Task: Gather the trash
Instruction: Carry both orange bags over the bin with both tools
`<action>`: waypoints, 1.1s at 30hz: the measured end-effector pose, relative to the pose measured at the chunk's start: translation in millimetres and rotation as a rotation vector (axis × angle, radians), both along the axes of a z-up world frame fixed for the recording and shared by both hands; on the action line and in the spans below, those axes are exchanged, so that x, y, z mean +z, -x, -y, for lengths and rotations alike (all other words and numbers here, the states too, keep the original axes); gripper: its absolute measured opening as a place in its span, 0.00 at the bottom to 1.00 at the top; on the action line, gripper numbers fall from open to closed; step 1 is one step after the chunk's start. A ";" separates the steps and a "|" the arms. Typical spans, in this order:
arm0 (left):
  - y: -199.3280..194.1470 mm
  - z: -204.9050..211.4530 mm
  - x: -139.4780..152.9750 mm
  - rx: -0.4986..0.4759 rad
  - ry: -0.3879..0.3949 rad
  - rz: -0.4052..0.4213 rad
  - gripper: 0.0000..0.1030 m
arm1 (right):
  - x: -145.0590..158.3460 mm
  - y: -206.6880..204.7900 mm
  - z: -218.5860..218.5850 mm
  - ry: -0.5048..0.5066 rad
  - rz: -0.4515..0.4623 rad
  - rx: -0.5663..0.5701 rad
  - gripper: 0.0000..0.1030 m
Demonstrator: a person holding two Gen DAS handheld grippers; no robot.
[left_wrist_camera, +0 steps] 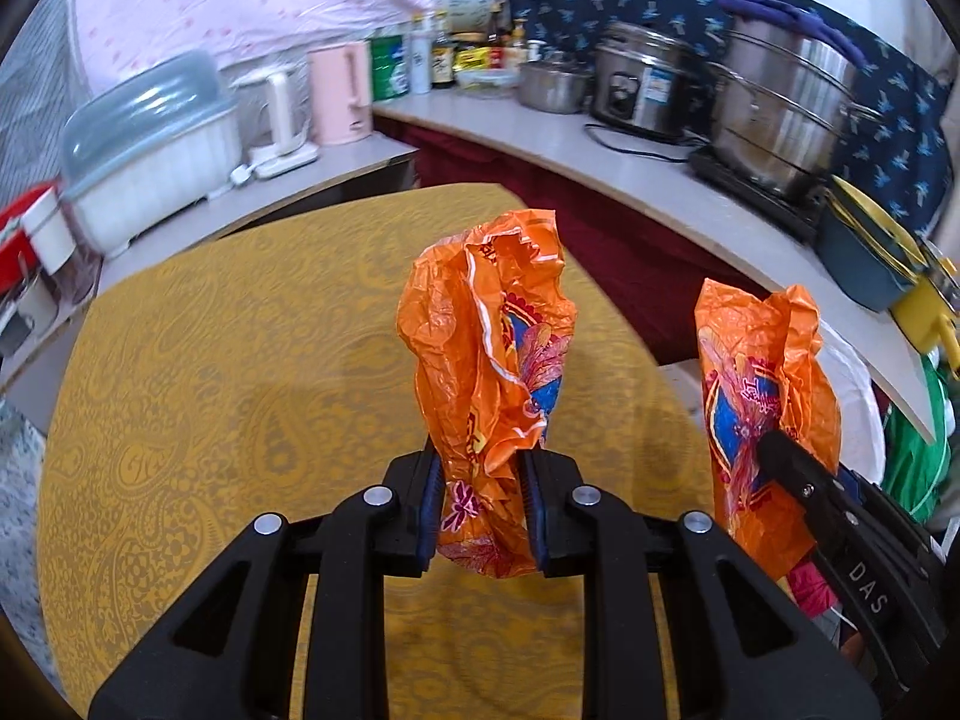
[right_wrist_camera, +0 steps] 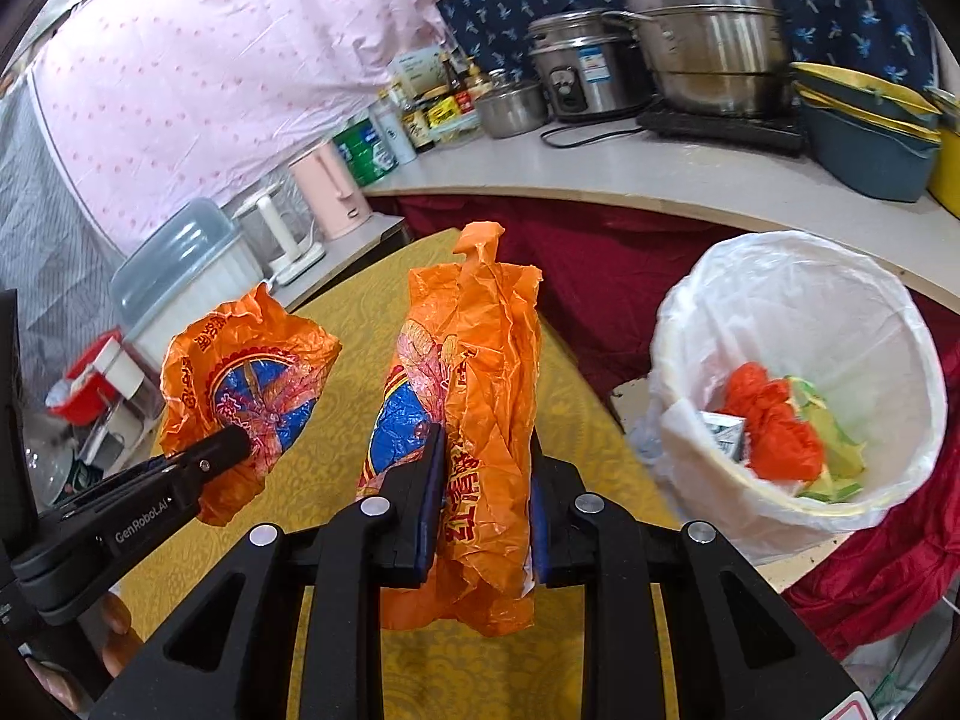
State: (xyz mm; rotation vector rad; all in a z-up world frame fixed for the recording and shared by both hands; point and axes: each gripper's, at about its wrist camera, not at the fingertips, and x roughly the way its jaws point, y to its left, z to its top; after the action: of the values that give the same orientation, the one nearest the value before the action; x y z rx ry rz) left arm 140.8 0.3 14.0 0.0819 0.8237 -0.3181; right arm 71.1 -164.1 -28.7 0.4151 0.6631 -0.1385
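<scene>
1. Above the yellow patterned worktop (left_wrist_camera: 210,360), the left hand-held gripper (left_wrist_camera: 483,504) pinches a crumpled orange plastic bag (left_wrist_camera: 489,348) between its blue pads, the bag standing up past the fingertips.
2. Just to its right, the right hand-held gripper (right_wrist_camera: 483,504) is clamped on a second orange bag (right_wrist_camera: 474,396), likewise held clear of the worktop.
3. Only the right wrist view shows the white-lined trash bin (right_wrist_camera: 780,276), beside the worktop's edge, with a red bag (right_wrist_camera: 774,420), a small carton and yellow-green scraps inside.
4. The left wrist view catches merely a sliver of that liner behind the second bag.
5. Both views show the steel pots (left_wrist_camera: 774,102) and pink kettle (left_wrist_camera: 342,90) on the counters behind.
</scene>
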 end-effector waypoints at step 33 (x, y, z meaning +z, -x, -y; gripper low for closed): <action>56.8 208.5 0.6 -0.382 -0.019 -0.017 0.21 | -10.6 116.6 179.6 -0.072 0.045 -0.400 0.22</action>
State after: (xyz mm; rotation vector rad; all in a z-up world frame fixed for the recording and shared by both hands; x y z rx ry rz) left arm 83.9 -208.2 14.7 0.2557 0.8264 -0.6714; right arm -45.5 -343.7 -39.2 0.6165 0.5352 -0.4844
